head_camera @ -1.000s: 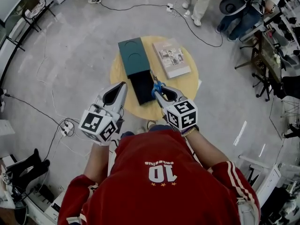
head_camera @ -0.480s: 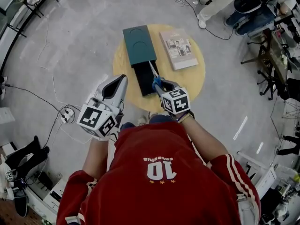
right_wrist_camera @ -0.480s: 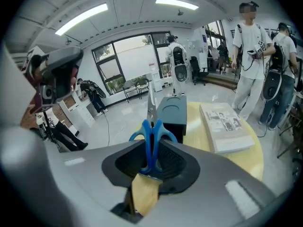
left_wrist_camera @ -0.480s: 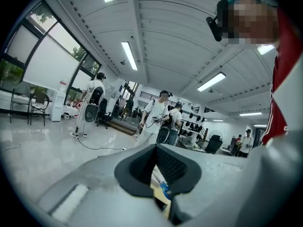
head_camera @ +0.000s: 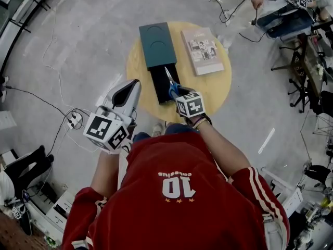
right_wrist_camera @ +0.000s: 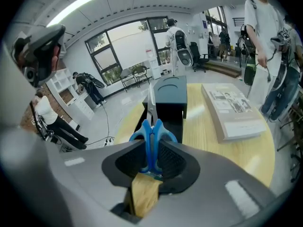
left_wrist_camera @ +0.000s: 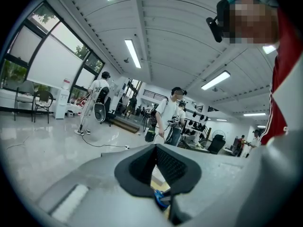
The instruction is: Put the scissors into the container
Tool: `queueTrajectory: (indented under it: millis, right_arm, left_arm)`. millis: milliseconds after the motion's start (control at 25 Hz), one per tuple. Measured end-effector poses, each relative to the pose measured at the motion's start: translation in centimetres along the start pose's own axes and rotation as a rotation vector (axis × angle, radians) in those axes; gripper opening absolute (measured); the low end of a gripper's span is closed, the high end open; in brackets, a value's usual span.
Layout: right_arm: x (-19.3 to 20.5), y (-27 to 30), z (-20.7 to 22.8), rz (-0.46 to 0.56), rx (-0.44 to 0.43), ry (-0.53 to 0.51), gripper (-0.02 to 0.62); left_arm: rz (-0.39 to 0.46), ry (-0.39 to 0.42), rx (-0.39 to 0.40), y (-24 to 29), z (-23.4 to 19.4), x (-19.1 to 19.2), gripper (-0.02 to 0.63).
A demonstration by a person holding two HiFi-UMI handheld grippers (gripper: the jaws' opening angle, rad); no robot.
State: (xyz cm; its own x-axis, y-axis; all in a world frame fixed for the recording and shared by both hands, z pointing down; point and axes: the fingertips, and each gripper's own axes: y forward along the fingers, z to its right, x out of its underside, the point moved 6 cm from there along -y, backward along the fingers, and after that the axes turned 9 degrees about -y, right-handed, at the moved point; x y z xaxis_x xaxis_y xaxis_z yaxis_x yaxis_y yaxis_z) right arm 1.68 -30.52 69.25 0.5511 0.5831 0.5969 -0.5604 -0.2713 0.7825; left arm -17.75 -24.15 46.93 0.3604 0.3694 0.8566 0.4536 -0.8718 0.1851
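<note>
My right gripper [head_camera: 175,89] is shut on the blue handles of the scissors [head_camera: 168,78], and their steel blades point away from me. The blades lie over the black open part [head_camera: 161,85] of the dark green container [head_camera: 157,44] in the middle of the round wooden table [head_camera: 218,90]. In the right gripper view the scissors [right_wrist_camera: 152,138] stand upright between the pads, with the container [right_wrist_camera: 171,94] straight ahead. My left gripper [head_camera: 135,82] hangs off the table's near left edge, jaws together and empty; its jaws [left_wrist_camera: 156,148] also show in the left gripper view.
A grey book [head_camera: 203,51] lies on the table to the right of the container and shows as the book [right_wrist_camera: 234,110] in the right gripper view. Cables and a power strip [head_camera: 75,121] lie on the floor at left. A seated person and chairs are at the far right.
My right gripper has moved forward and a little left with the scissors, bringing the blades over the container's black open part. The left gripper has hardly moved.
</note>
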Motion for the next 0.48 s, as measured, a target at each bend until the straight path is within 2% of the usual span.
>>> queueTrajectory:
  millis: [480]
  right_arm:
    - [1.6,3.2,0.4,-0.078,-0.027,-0.012,0.087]
  left_arm:
    - [-0.019,-0.004,-0.033,0.2,-0.1,0.2,0.002]
